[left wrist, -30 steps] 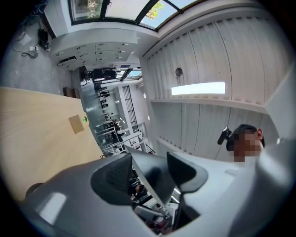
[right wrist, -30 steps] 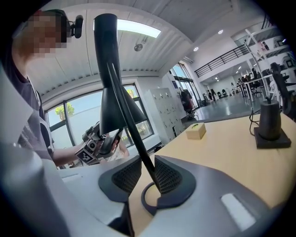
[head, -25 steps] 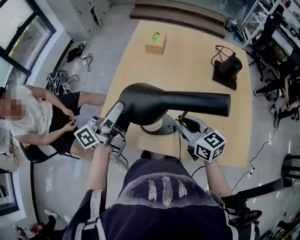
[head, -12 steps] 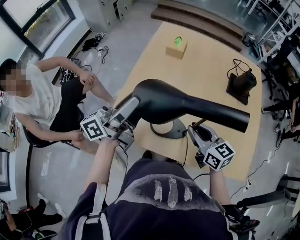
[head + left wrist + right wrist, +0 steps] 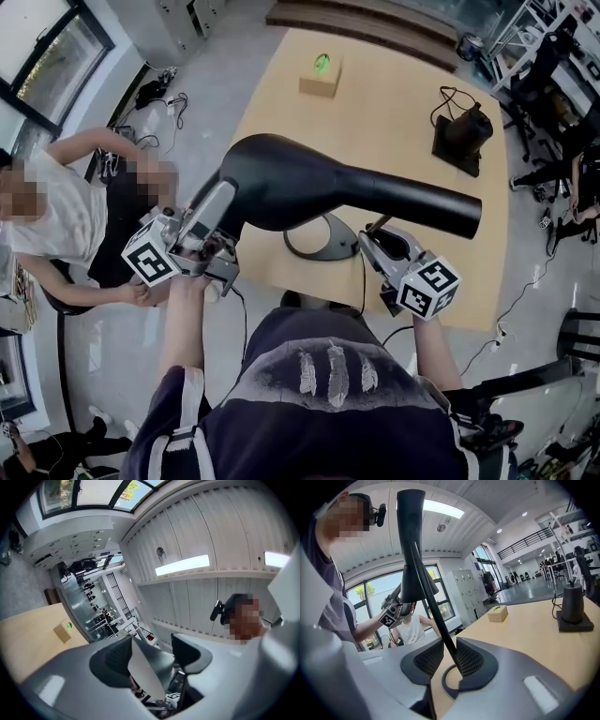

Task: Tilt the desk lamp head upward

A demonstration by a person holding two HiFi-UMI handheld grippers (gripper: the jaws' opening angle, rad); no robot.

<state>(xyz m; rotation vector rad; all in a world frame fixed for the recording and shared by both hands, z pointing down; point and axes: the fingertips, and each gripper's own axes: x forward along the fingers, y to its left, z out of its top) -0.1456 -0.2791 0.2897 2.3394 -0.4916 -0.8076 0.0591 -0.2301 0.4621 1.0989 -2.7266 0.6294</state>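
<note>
**Item 1, right gripper (image 5: 449,644).** 1 unit. Its jaws are clamped on the thin black stem (image 5: 435,616) of the desk lamp (image 5: 412,550), just above the ring base (image 5: 444,683), and steady it.

**Item 2, left gripper (image 5: 202,232).** 1 unit, at the wide end of the lamp head (image 5: 319,192). Its jaws have just been opening and stand apart. A pale edge (image 5: 146,673), probably the head's rim, lies between them, against 1 pad and clear of the other.

**Item 3, desk lamp.** 1 unit, on the near edge of the table (image 5: 403,112). The long black head reaches across between the 2 grippers, narrow end to the right.

**Farther items.**
- 1 cardboard box (image 5: 321,77), well apart from the lamp.
- 1 black stand (image 5: 459,136) with a cable, also well apart from the lamp.
- 1 seated person (image 5: 56,220), left of the table.

**Risks.**
- With the left jaws loose, the head may slip off the pad and sag.
- A hard upward push could slide the thin stem in the right grip and tip the base off the near edge.
</note>
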